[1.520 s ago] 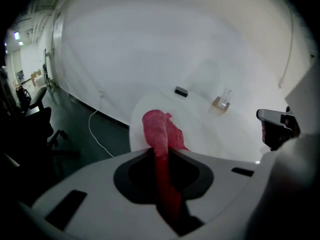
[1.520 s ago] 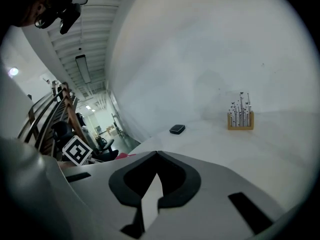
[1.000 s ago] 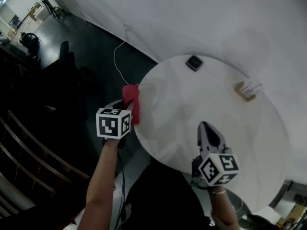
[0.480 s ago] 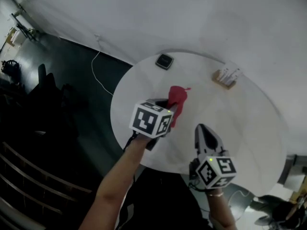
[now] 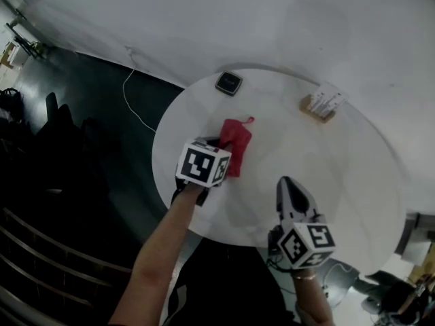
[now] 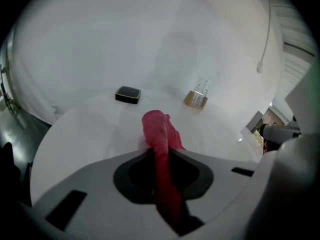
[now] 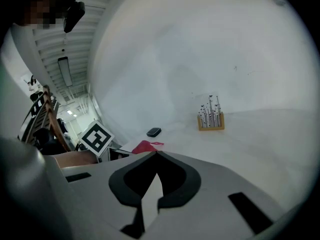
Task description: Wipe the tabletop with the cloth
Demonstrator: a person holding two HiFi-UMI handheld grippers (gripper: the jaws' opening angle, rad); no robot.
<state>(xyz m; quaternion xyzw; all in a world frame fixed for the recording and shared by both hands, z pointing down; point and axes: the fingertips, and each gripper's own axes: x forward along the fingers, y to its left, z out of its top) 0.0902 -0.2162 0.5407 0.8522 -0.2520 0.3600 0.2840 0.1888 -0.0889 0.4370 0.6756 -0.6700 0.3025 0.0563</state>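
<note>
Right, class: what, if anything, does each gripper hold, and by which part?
Left gripper: shut on the red cloth, by its bunched near end. Right gripper: shut, holding nothing.

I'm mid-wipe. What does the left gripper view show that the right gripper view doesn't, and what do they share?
Only the left gripper view: the left gripper with its jaws shut on the red cloth, which extends forward over the table.
Only the right gripper view: the right gripper, jaws together with nothing between them, plus the left gripper's marker cube and the person's forearm.
Both show the cloth, the black device and the wooden holder on the tabletop.
</note>
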